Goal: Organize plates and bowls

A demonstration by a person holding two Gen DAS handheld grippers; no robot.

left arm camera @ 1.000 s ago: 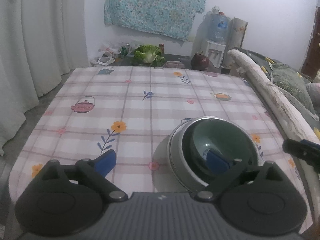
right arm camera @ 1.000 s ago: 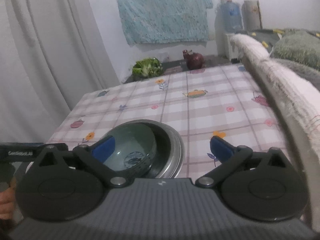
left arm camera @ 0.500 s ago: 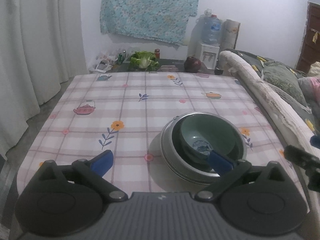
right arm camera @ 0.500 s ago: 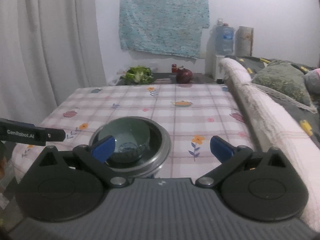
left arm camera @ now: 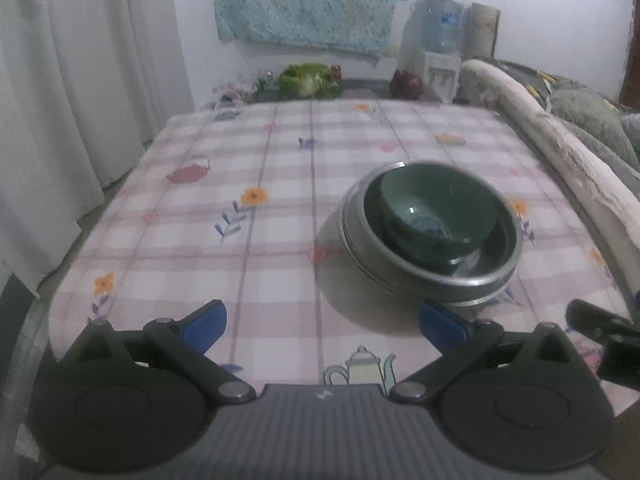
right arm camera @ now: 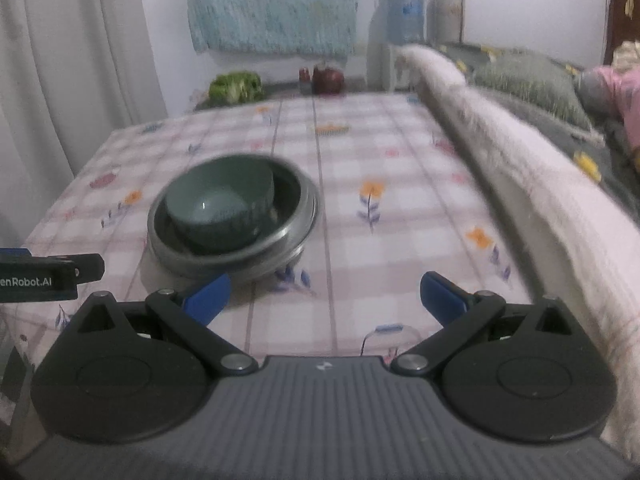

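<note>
Both grippers, left gripper (left arm camera: 323, 328) and right gripper (right arm camera: 325, 300), gape empty near the stacked bowls (left arm camera: 434, 216).

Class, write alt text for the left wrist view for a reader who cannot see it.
A green bowl sits nested inside metal bowls on a checked floral tablecloth. The left tongs are open and empty in the foreground, short of the stack. Part of the right tongs pokes in at the right edge.

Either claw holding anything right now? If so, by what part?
Nothing held. Left claw and right claw are both open and empty; the green bowl sits nested in the metal plates.
</note>
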